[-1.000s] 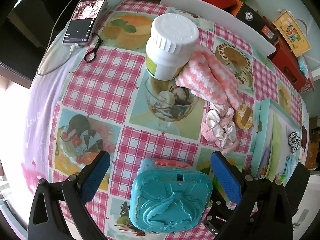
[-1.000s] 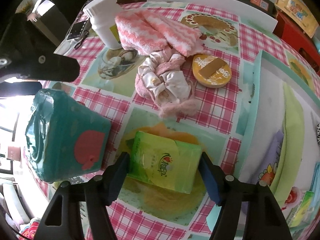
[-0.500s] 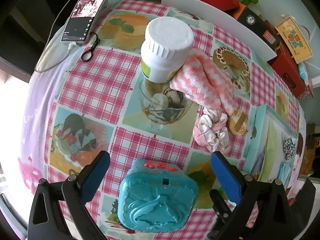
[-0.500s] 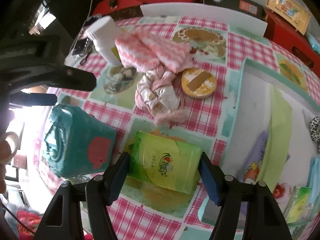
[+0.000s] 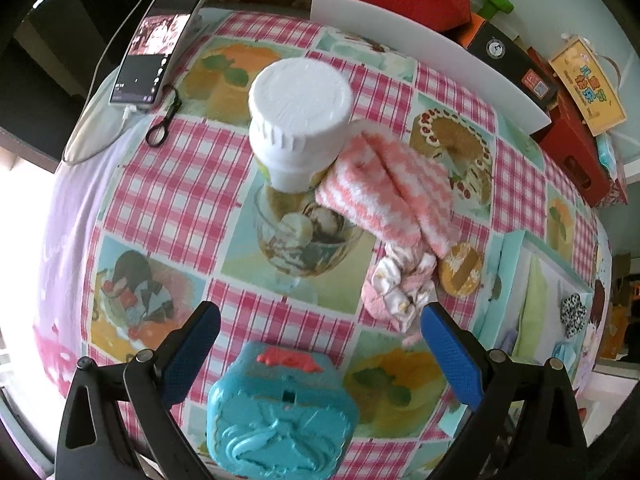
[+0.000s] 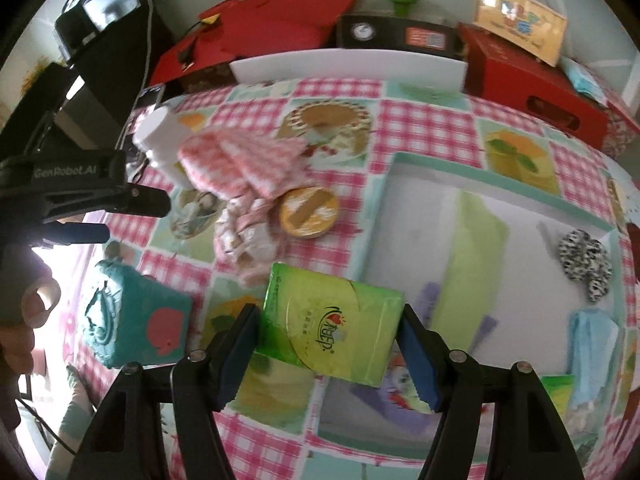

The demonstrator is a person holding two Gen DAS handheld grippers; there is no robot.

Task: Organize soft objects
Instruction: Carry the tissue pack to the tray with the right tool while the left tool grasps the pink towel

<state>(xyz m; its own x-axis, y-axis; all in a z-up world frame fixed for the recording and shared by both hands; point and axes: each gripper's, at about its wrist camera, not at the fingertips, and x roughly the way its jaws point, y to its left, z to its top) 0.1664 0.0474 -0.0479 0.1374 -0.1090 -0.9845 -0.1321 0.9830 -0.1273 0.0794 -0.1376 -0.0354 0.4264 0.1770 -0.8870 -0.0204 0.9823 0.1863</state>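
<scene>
Right hand-held gripper (image 6: 326, 344), clamped on the green tissue pack (image 6: 330, 330), has lifted it off the counter (image 6: 424, 120) toward the teal-rimmed tray (image 6: 472, 178), so drop-off looks next; left hand-held gripper (image 5: 318, 354) hovers apart over the teal box (image 5: 280, 416).

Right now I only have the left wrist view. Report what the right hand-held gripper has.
Observer: The right hand-held gripper is shut on a green tissue pack.
Operator: Give me its position.
Observer: In the right wrist view the pack overlaps the left rim of the teal tray.
Operator: Tell me what sits in the tray's near corner.
Observer: A small green packet lies there.
</scene>
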